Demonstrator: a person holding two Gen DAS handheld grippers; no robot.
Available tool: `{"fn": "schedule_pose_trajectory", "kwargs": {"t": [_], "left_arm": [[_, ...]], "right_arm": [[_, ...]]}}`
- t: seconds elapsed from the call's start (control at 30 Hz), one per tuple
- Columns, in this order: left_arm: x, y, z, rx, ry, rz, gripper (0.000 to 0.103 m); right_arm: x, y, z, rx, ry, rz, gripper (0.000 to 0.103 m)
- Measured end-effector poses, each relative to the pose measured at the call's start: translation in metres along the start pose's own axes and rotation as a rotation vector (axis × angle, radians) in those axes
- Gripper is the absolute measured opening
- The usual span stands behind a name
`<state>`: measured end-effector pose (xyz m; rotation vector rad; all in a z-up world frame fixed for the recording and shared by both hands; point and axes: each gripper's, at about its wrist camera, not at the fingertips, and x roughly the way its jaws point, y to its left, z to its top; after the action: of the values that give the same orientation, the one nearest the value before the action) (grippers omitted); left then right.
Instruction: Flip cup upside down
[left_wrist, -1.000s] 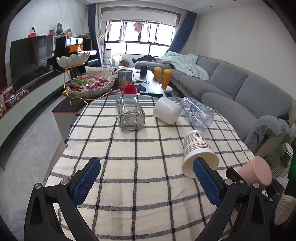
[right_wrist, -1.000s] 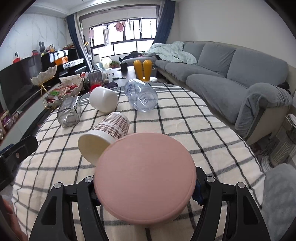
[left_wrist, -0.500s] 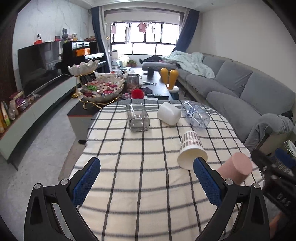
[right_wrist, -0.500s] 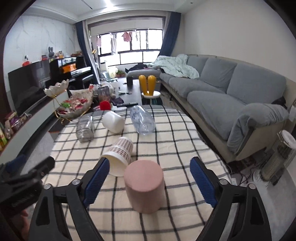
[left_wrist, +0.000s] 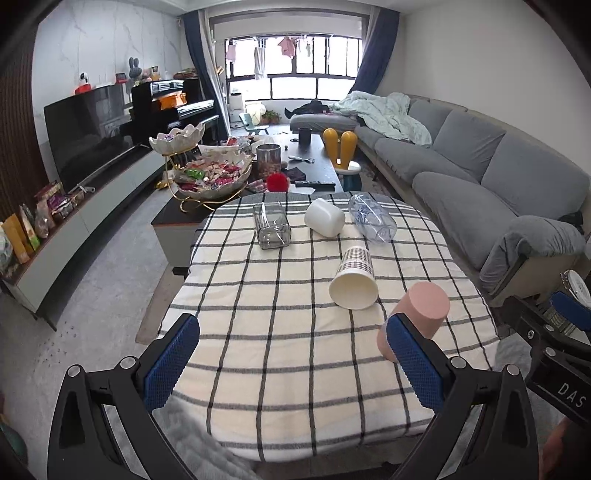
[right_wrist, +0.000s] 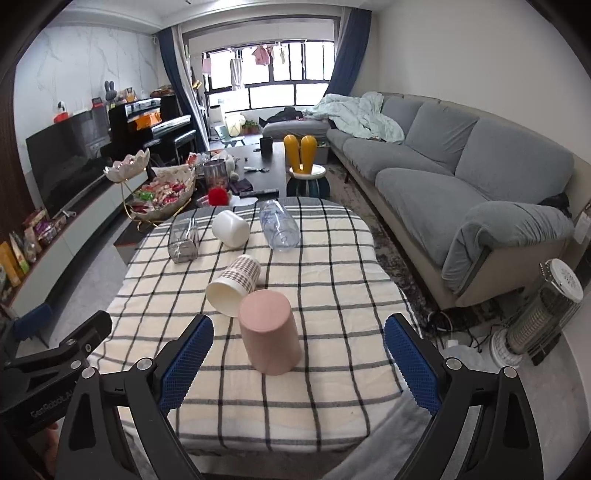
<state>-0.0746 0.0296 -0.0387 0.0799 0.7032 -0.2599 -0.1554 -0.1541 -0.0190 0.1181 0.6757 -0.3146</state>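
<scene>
On a table draped in a checked cloth (left_wrist: 280, 332), seen from the left wrist camera, the left gripper (left_wrist: 291, 360) is hovering above the near edge with its blue-padded fingers (left_wrist: 171, 354) spread wide, gripping nothing and touching nothing. A pink cup (left_wrist: 417, 317) is standing mouth-down toward the right side of the cloth, partly hidden behind the right-hand pad. Just beyond it a patterned paper cup (left_wrist: 354, 278) is lying on its side with its open mouth facing the camera. Farther back, a white cup (left_wrist: 325, 217), a clear plastic bottle (left_wrist: 372, 218) and a glass jar (left_wrist: 271, 225) are all lying on their sides. From the right wrist camera, the right gripper (right_wrist: 298, 360) is likewise hanging wide open and empty, its pads (right_wrist: 412, 365) sitting well apart on either side of the pink cup (right_wrist: 269, 332) without touching it. The cup is resting upside down on the cloth (right_wrist: 332, 369), flat base upward, and the paper cup (right_wrist: 234, 284) is lying just behind it, seemingly touching.
</scene>
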Motion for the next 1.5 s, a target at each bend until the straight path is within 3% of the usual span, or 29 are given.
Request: {"fn": "schedule_pose_trajectory", "kwargs": {"t": [1.5], "left_arm": [[-0.012, -0.008, -0.002, 0.006, -0.012, -0.003, 0.103]], "right_arm": [[-0.012, -0.005, 0.001, 0.024, -0.035, 0.014, 0.094]]}}
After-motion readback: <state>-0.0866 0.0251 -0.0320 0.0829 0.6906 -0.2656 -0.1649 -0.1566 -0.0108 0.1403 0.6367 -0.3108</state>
